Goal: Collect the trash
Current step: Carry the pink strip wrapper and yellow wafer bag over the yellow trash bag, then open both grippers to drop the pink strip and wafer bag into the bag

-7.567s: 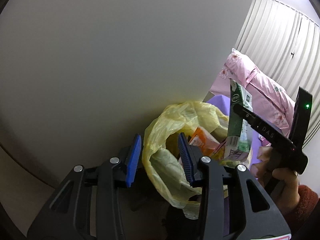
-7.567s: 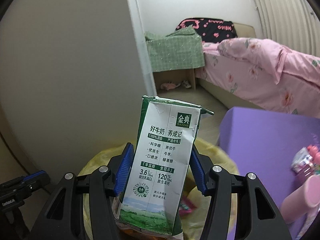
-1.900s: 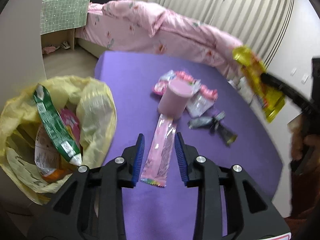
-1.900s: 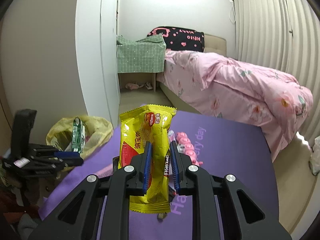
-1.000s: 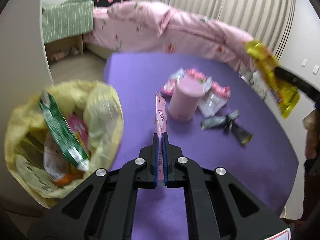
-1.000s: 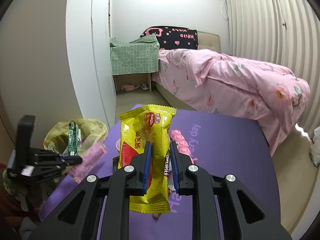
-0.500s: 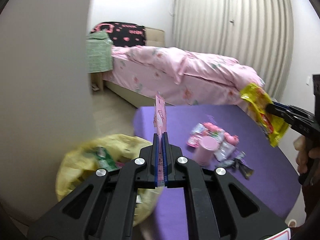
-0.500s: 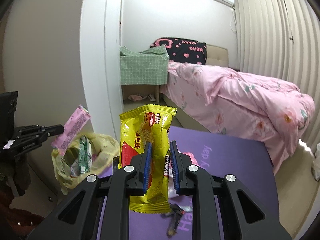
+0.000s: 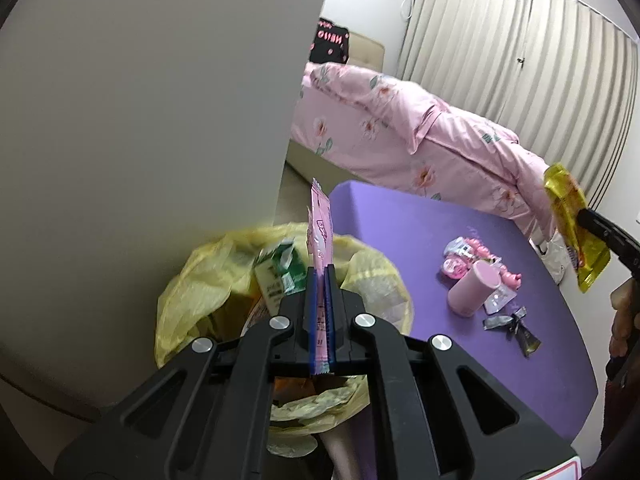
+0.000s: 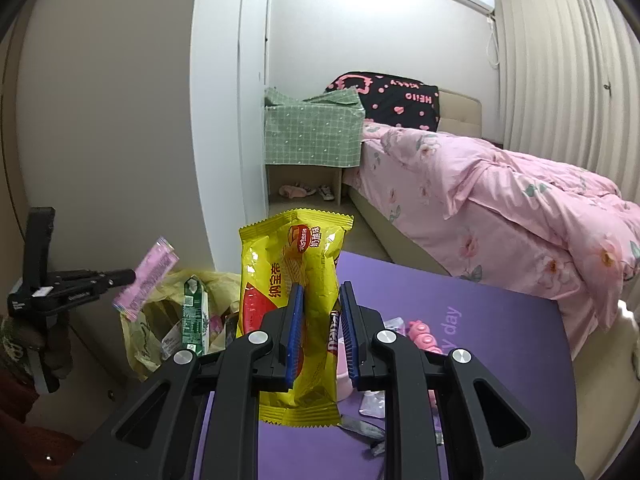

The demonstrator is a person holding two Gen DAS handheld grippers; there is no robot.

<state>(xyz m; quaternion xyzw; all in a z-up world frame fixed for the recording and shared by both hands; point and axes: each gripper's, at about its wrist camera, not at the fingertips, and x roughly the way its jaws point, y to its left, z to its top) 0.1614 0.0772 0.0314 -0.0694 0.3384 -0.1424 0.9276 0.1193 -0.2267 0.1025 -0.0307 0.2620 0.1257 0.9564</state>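
My left gripper (image 9: 319, 276) is shut on a long pink wrapper (image 9: 320, 232) and holds it upright over the open yellow trash bag (image 9: 192, 292), which holds a green milk carton (image 9: 280, 272). My right gripper (image 10: 320, 300) is shut on a yellow snack packet (image 10: 292, 264) above the purple table (image 10: 500, 320). In the right wrist view the left gripper (image 10: 128, 276) holds the pink wrapper (image 10: 146, 280) above the bag (image 10: 136, 340). In the left wrist view the yellow packet (image 9: 572, 228) is at the far right.
On the purple table (image 9: 400, 232) lie a pink cup (image 9: 470, 292), pink toys and wrappers (image 9: 464, 256) and a dark foil wrapper (image 9: 516, 326). A white wall (image 9: 140, 120) stands behind the bag. A pink bed (image 10: 500, 200) is beyond the table.
My left gripper has carried the pink wrapper from beside the table to over the trash bag. My right gripper has kept its hold on the yellow packet and shifted slightly.
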